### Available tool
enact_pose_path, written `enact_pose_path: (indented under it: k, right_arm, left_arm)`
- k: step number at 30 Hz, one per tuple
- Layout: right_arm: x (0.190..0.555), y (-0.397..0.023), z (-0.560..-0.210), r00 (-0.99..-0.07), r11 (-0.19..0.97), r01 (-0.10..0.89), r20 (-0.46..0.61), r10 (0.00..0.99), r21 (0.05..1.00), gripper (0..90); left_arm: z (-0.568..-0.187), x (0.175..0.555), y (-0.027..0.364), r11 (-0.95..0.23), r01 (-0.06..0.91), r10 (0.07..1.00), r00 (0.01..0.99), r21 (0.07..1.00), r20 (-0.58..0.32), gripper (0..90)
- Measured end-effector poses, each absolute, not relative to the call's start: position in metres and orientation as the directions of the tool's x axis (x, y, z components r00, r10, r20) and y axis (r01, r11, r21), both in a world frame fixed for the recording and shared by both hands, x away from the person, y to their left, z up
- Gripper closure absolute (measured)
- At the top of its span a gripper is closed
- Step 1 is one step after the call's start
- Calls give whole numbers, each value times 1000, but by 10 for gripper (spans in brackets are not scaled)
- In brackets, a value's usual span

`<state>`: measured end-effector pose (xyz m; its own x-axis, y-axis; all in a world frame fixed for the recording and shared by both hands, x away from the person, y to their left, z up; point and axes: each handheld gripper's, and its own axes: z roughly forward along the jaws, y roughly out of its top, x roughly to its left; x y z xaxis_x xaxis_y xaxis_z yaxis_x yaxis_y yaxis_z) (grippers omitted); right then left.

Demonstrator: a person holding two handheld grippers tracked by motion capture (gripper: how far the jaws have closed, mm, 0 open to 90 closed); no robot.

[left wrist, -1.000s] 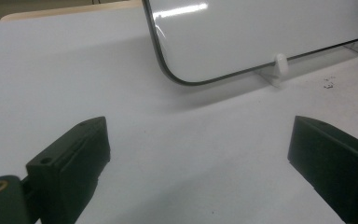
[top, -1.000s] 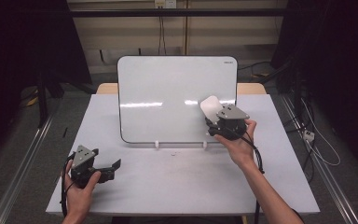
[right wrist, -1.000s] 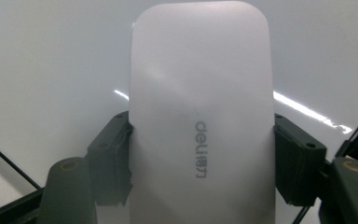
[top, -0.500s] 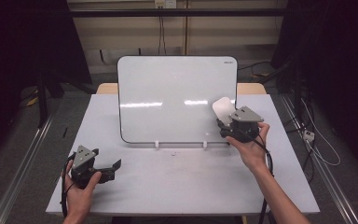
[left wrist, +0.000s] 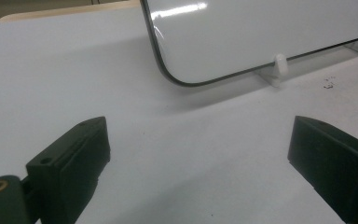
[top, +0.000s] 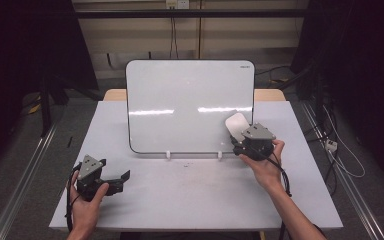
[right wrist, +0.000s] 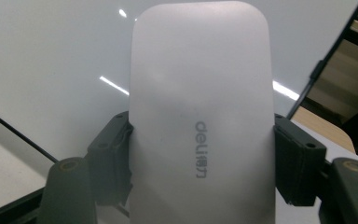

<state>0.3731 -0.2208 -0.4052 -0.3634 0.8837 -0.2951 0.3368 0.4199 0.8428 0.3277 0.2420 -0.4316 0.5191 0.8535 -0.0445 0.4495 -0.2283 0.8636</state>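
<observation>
Moved down toward the whiteboard's [top: 190, 106] lower right corner, the right gripper [top: 244, 139] clamps the white eraser [top: 236, 125] flat-side to the board for wiping, while the left gripper [top: 116, 180] idles open on the table [top: 190, 195].

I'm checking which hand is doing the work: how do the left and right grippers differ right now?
The right gripper is shut on a white eraser; the left gripper is open with nothing between its jaws. The right one is up at the whiteboard, at its lower right corner; the left sits low over the table, apart from the board. Both are black and hand-held.
</observation>
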Motion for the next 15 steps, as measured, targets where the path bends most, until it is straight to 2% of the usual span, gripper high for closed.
enact_pose_path:
  k: [15]
  right_arm:
    - [386, -208, -415, -344, 452, 353, -335, 877, 819, 313]
  left_arm:
    - [-430, 328, 241, -237, 445, 850, 525, 864, -37, 54]
